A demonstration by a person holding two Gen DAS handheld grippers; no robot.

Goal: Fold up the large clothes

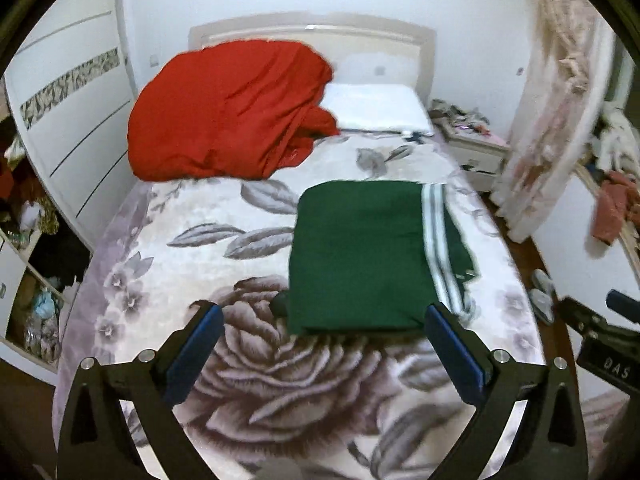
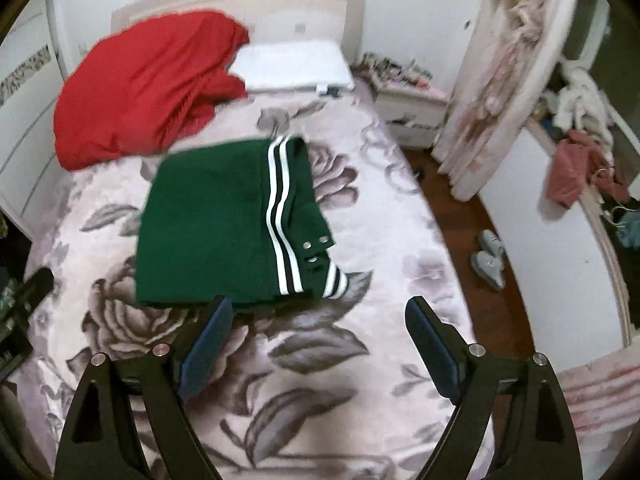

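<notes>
Where the floral bedspread (image 1: 248, 392) covers the bed, one folded green jacket (image 1: 356, 256) with white stripes and metal snaps lies flat at mid-bed, squared into a rectangle. Left hand-held gripper (image 1: 324, 312): jaws spread wide, nothing between them, raised above the jacket's near edge. Right hand-held gripper (image 2: 320, 304): jaws likewise apart and empty, above the bedspread just short of the jacket. Red bundled cloth (image 1: 228, 112) heaped near the headboard, beside a white pillow (image 1: 376, 106). Grey slippers (image 2: 490, 258) on the wooden floor.
</notes>
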